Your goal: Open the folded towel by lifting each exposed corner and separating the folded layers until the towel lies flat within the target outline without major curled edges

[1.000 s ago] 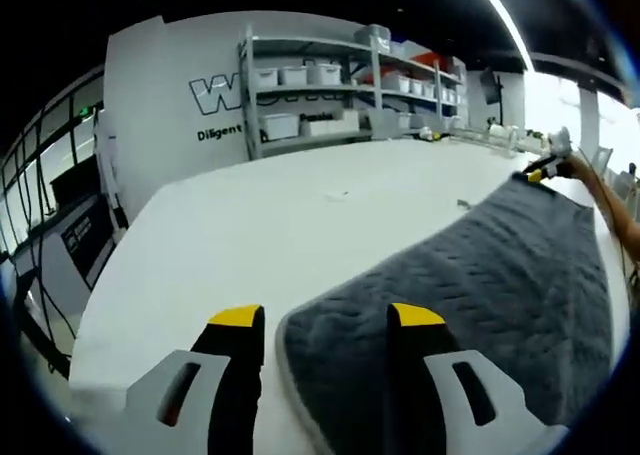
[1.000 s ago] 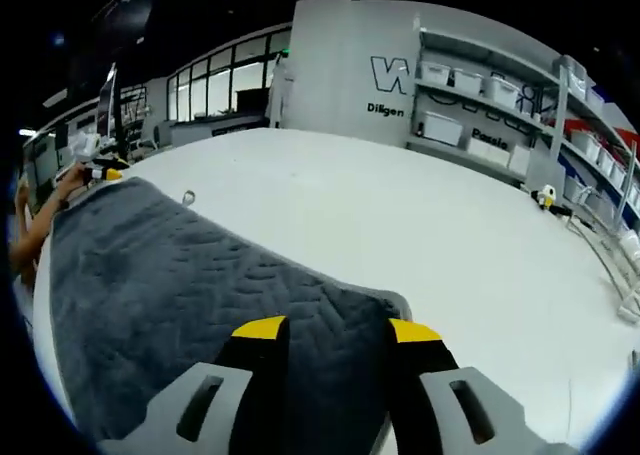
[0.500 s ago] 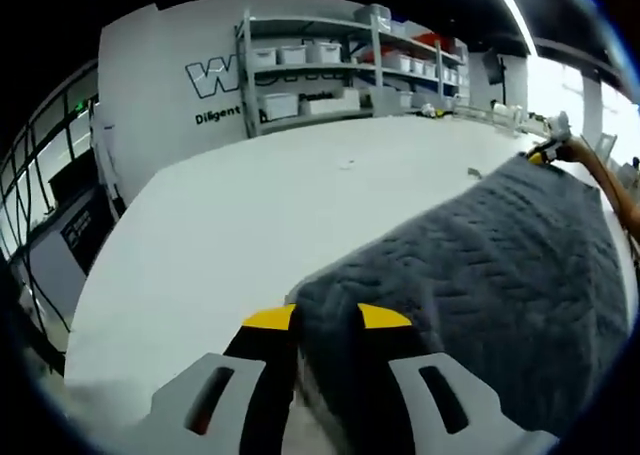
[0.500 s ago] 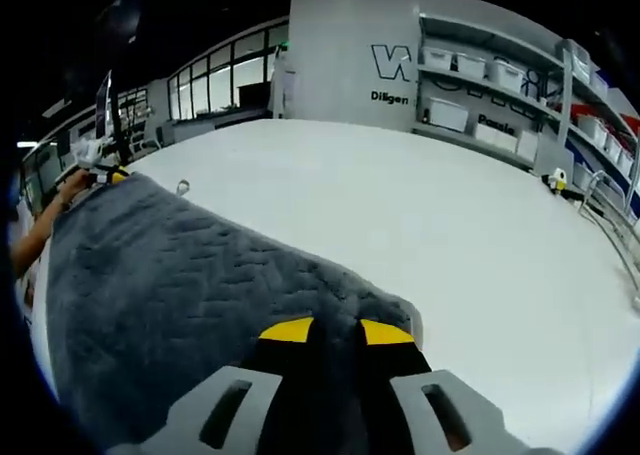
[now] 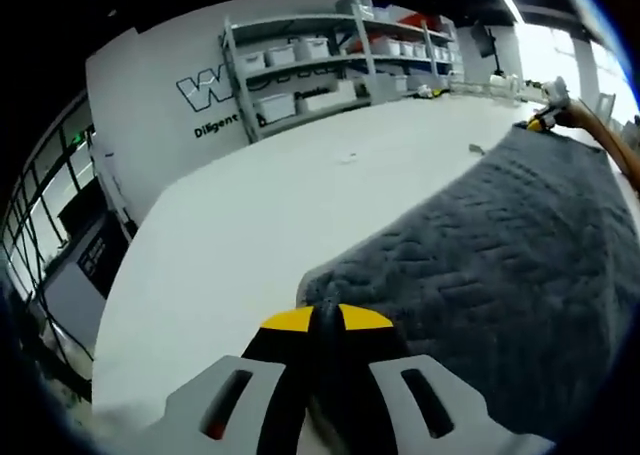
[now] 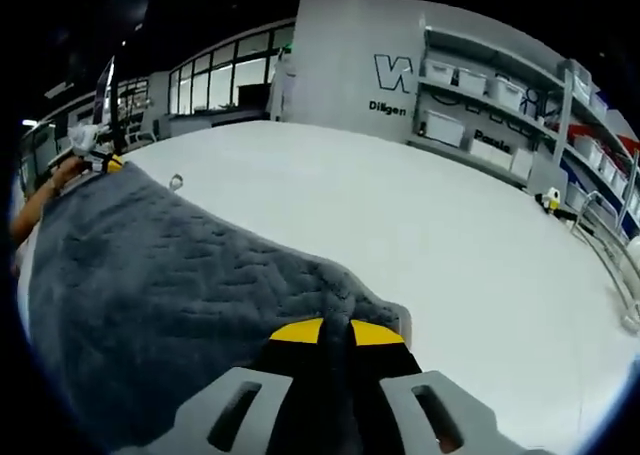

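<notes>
What we cannot make out

In the left gripper view, the towel [image 5: 500, 265] runs off the right and lower edges, and its near corner vanishes between the yellow tips of the left gripper [image 5: 326, 319]. The wall lettering [image 5: 215, 105] at upper left is cut by the shelves [image 5: 330, 65], so we cannot read it whole. A small object [image 5: 347, 158] on the table [image 5: 230, 245] is too tiny to name. In the right gripper view, the towel's corner is swallowed by the right gripper [image 6: 336, 332], and the far gripper [image 6: 100, 160] at left is blurred.

Bright overhead light, fisheye-warped edges, slightly soft focus
</notes>
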The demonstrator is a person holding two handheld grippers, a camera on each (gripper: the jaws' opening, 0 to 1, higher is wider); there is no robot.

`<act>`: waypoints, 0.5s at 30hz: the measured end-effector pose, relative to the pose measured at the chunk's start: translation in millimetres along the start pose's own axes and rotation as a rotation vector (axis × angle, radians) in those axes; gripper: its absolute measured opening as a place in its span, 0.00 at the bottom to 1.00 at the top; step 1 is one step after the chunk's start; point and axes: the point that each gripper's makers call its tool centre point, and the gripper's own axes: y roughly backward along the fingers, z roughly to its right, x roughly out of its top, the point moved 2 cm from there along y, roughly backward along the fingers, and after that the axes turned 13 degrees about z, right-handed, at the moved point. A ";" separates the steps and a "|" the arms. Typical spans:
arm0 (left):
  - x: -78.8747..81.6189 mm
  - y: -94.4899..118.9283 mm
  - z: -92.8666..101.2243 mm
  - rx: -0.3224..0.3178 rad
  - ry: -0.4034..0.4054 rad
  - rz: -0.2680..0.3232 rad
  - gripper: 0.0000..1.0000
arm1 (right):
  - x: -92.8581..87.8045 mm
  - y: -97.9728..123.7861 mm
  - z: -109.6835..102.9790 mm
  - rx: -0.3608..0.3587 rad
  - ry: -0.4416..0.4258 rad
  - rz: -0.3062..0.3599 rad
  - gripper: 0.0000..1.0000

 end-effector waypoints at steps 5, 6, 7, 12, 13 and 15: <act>0.3 -4.5 -3.5 0.019 -0.022 -0.007 0.07 | 3.8 -7.6 6.4 -0.025 0.031 0.003 0.04; 0.4 -5.3 -4.3 0.023 -0.023 -0.006 0.07 | 4.5 -9.2 8.0 -0.030 0.035 0.004 0.04; 0.4 -5.6 -4.7 0.023 -0.023 -0.006 0.07 | 4.7 -9.7 8.4 -0.032 0.037 0.005 0.05; 0.6 -9.1 -9.0 0.035 -0.032 -0.006 0.07 | 7.3 -16.7 15.2 -0.063 0.046 0.014 0.05; 0.5 -9.7 -9.7 0.039 -0.034 -0.005 0.07 | 7.6 -17.7 16.0 -0.070 0.043 0.018 0.05; 0.4 -10.9 -10.7 0.045 -0.039 -0.001 0.07 | 8.2 -18.6 15.4 -0.076 0.048 0.019 0.06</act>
